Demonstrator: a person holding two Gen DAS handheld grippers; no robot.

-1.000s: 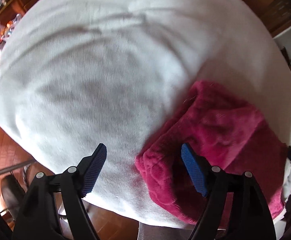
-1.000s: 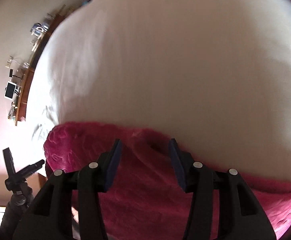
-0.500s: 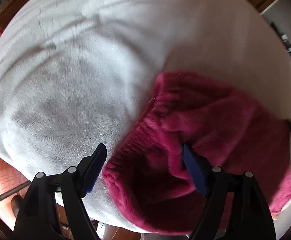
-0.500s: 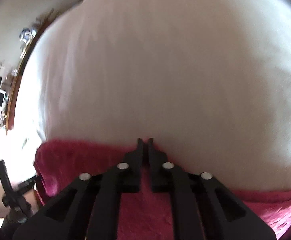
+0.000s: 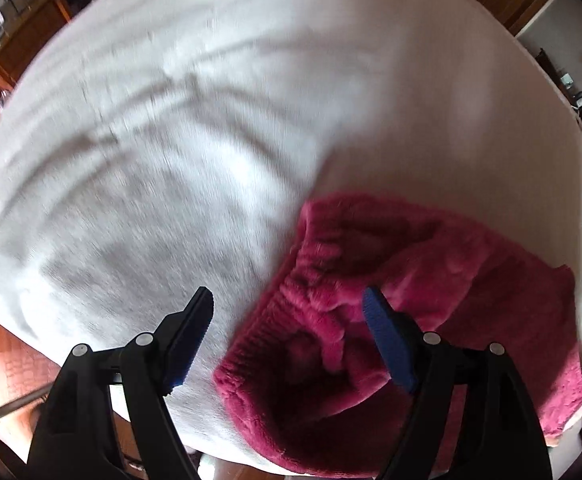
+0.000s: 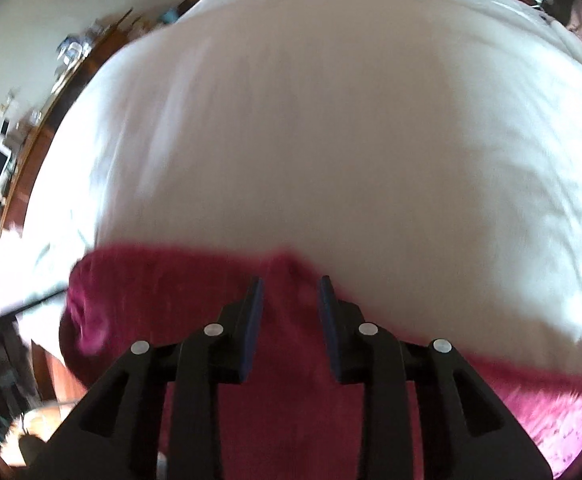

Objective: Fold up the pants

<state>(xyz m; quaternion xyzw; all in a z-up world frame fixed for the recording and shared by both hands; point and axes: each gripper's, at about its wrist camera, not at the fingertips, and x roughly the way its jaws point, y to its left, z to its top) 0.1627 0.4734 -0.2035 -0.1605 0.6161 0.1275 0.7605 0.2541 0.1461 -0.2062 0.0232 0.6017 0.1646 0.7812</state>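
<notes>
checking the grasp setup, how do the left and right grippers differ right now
The left gripper stands wide open; the right gripper has a much narrower gap and has just been opening. The left one straddles the pants' ribbed waistband edge, one finger over the white sheet; the right one sits wholly over the pants, near their far edge. Both point down at the pants, and neither visibly pinches fabric.
</notes>
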